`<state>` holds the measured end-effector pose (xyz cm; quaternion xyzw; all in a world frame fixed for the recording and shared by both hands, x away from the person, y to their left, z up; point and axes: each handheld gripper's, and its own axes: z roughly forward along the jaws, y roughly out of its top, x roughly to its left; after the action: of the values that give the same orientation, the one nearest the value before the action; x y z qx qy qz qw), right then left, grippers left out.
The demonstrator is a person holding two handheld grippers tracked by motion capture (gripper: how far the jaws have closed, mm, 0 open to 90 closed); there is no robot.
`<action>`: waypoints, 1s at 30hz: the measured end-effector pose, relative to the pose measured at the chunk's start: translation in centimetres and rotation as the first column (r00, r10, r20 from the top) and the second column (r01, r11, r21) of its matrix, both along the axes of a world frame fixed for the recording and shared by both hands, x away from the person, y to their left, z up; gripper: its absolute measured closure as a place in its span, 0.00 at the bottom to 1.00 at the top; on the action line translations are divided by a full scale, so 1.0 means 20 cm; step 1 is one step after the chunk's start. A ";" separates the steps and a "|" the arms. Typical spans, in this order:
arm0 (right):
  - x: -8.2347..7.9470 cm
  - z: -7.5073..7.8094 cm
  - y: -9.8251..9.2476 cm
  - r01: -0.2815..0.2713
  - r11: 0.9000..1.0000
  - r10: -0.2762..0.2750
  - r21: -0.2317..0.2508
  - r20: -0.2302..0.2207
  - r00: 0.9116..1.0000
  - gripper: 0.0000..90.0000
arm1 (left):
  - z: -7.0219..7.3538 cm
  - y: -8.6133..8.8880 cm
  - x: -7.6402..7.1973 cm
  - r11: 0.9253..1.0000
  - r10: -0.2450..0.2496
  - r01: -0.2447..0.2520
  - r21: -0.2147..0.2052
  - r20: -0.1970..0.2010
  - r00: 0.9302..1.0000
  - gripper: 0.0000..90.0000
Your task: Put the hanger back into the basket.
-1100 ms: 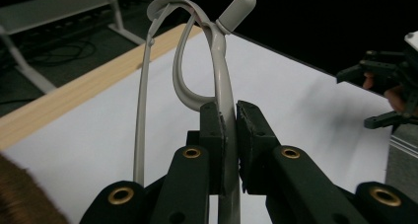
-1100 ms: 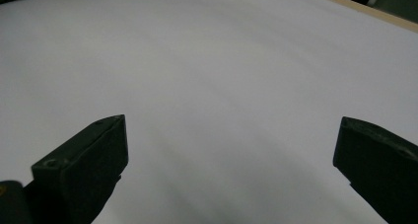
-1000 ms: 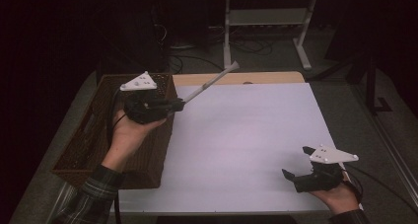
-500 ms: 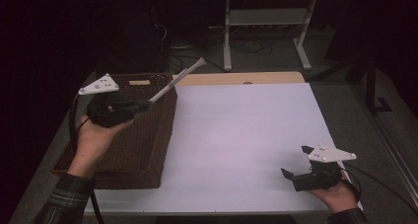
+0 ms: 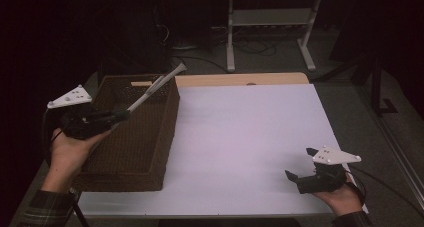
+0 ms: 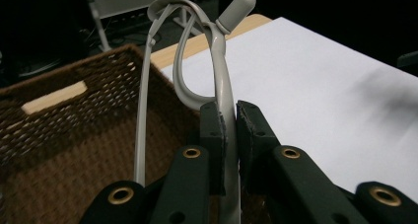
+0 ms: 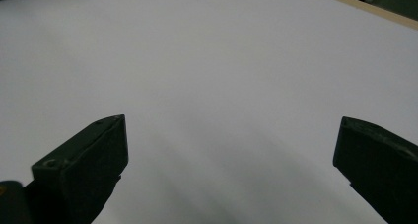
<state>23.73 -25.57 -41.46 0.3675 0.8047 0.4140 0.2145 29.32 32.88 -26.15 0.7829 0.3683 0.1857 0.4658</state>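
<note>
Left gripper (image 5: pixel 117 118) is clenching a long pale utensil (image 5: pixel 154 91), looks like tongs or a similar looped tool, gripping it at the handle end. In the left gripper view the jaws are standing pinched on one flat arm of the utensil (image 6: pixel 223 93), with the second thin arm running free alongside on the left and both joining in a loop at the far tip.

Utensil is sitting above the wicker basket (image 5: pixel 166 137), which is occupying the left side of the table. Long axis is running from the gripper at near left up toward far right, tip poking out past the basket's far right corner, over the wooden table edge (image 5: pixel 240 80). So the held end is over the basket's left rim and the free end is hanging beyond the far rim; whole thing is tilted upward, not touching the basket as far as I can tell.

Key relation: basket interior is lying directly below and slightly right of the left gripper, so a drop or lowering looks like a left hand job; the long axis is crossing the basket diagonally, may need swinging round to fit inside.

Right gripper (image 5: pixel 300 174) is resting at near right on the white sheet (image 5: pixel 250 137), jaws spread wide, grasping nothing, well apart from basket and utensil. Right gripper view is showing bare white sheet (image 7: pixel 207 86) between its jaws
</note>
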 end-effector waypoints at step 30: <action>0.01 -0.01 -0.01 0.012 1.000 -0.012 -0.005 -0.005 1.000 0.00 | -0.19 0.16 0.02 0.998 0.062 -0.059 0.032 -0.097 0.993 0.92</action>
<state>23.87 -25.74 -41.61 0.3729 0.8040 0.4098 0.2159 29.67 36.05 -29.92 0.7862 0.4115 0.1663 0.4300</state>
